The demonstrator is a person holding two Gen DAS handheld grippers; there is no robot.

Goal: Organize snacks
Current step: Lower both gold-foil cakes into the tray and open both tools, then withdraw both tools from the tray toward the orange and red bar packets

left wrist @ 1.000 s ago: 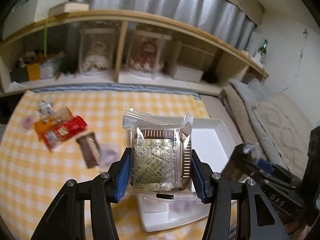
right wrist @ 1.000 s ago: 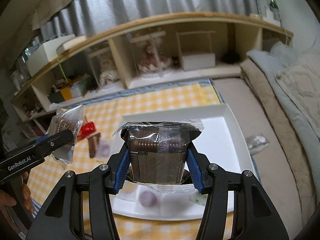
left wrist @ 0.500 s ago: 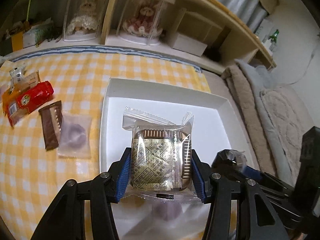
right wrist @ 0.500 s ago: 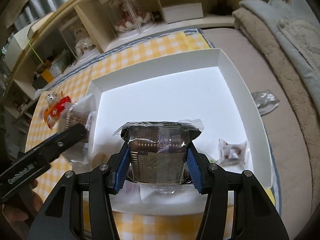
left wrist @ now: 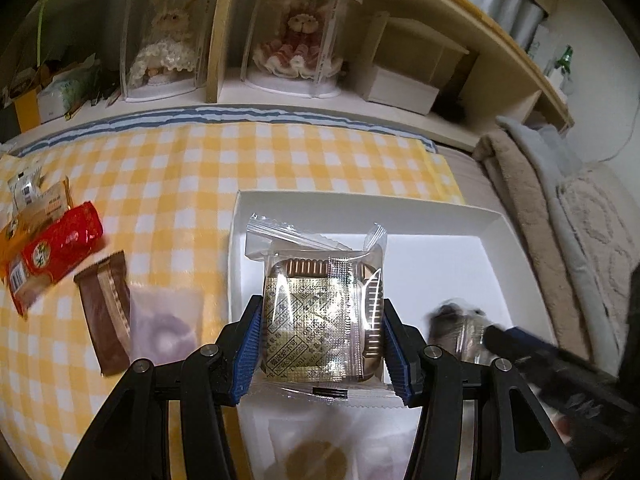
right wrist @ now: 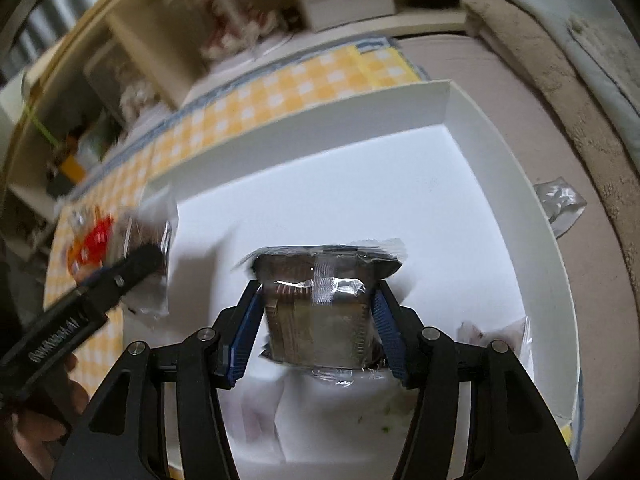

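Note:
My left gripper (left wrist: 323,336) is shut on a clear-wrapped cake in a gold tray (left wrist: 323,316), held over the left part of the white tray (left wrist: 440,216). My right gripper (right wrist: 318,330) is shut on a second clear-wrapped brown cake (right wrist: 318,316), low over the tray's white floor (right wrist: 360,184). The right gripper shows blurred in the left wrist view (left wrist: 500,336), and the left gripper shows in the right wrist view (right wrist: 120,272). Small wrapped snacks (left wrist: 316,464) lie in the tray's near part.
On the yellow checked cloth (left wrist: 240,160) left of the tray lie a red packet (left wrist: 56,252), a brown bar (left wrist: 106,312), a clear-wrapped round sweet (left wrist: 164,328) and other packets. A shelf with doll cases (left wrist: 296,40) runs behind. Bedding (left wrist: 580,220) lies right. A crumpled wrapper (right wrist: 560,204) lies outside the tray.
Both grippers have moved forward and down over the white tray, each still holding its cake. The right gripper is lower and closer to the tray floor.

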